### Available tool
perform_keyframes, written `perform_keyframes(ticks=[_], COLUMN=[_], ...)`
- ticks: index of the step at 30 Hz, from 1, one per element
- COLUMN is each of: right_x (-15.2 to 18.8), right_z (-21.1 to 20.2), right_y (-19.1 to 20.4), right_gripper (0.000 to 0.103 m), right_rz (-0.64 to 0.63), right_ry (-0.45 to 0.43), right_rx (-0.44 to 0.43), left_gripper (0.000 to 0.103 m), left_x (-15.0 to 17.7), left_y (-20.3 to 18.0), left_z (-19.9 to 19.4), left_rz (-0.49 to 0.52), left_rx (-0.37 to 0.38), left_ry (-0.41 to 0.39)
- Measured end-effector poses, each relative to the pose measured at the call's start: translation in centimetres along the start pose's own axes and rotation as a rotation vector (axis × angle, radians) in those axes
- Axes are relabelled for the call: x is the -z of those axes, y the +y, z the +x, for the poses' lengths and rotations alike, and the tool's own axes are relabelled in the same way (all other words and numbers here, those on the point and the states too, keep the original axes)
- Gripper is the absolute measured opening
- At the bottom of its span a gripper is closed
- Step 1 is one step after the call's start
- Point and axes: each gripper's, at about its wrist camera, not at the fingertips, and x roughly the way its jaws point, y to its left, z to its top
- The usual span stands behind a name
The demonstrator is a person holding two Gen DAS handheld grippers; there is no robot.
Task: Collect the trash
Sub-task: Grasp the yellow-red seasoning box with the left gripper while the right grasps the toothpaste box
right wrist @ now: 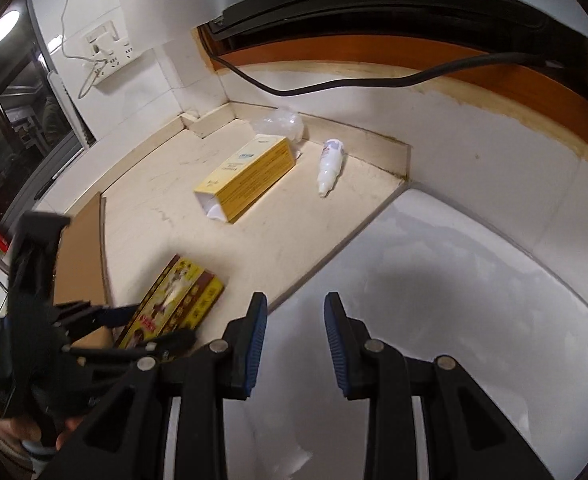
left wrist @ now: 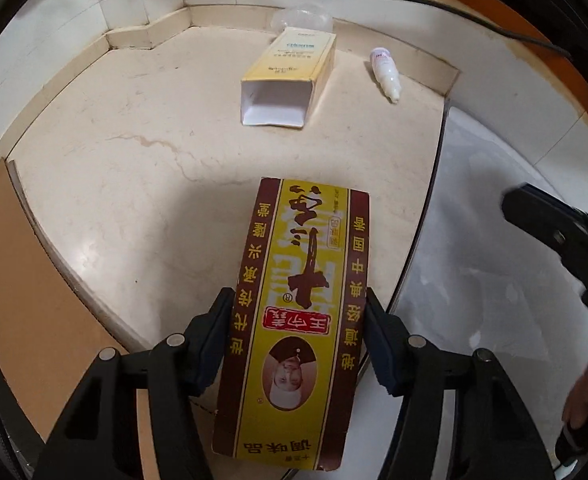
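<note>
My left gripper [left wrist: 298, 312] is shut on a yellow and brown seasoning box [left wrist: 294, 320], its pads pressing both long sides, just above the cream counter [left wrist: 134, 168]. The same box [right wrist: 174, 300] and the left gripper [right wrist: 150, 328] show at the lower left of the right wrist view. My right gripper [right wrist: 296, 320] is open and empty over the white sink [right wrist: 434, 280]. An open-ended yellow and white carton [left wrist: 286, 76] [right wrist: 246, 176], a small white bottle [left wrist: 386, 74] [right wrist: 330, 166] and crumpled clear plastic [left wrist: 302, 20] [right wrist: 282, 124] lie near the back corner.
A brown cardboard sheet [left wrist: 34, 280] [right wrist: 82, 264] lies at the counter's left edge. The sink basin [left wrist: 494, 220] is to the right. A black cable [right wrist: 334, 84] runs along the back wall. A wall socket [right wrist: 106, 52] sits at upper left.
</note>
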Motion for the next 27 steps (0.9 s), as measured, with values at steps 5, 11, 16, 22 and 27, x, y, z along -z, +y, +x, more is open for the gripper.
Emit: perform_keyframes(ticks=[5,11,16,22,27], right_x=[-2.1,-5.0,-7.2,-10.3,-11.5], right_z=[1.8,3.6,4.9,8.2,12.0], right_y=[0.3,3.1,5.7,7.9,9.1], right_gripper=[0.030,0.030,0.059,0.066,0.067], right_rz=[-0.003,-0.021,-0.034,-0.006,-0.018], right_ry=[-0.003,-0.027,-0.060,-0.053,0.006], right_rx=[-0.017,-0.056,-0.047,0.009,0.088], left_gripper=[0.059,0.059,0.059,0.059,0.059], left_x=[-1.0,-2.5,-3.0,-3.2,-4.2], left_y=[0.9,3.3,5.9,8.4,10.4], left_z=[-2.4,-6.7,-9.1,-9.3,-8.9], left_rz=[-0.063,-0.157,-0.239,-0.326,-0.405], left_rx=[-0.021,-0.112,-0.197,-0.255,-0.299], left_ry=[-0.100,-0.246,-0.312,-0.316,-0.326])
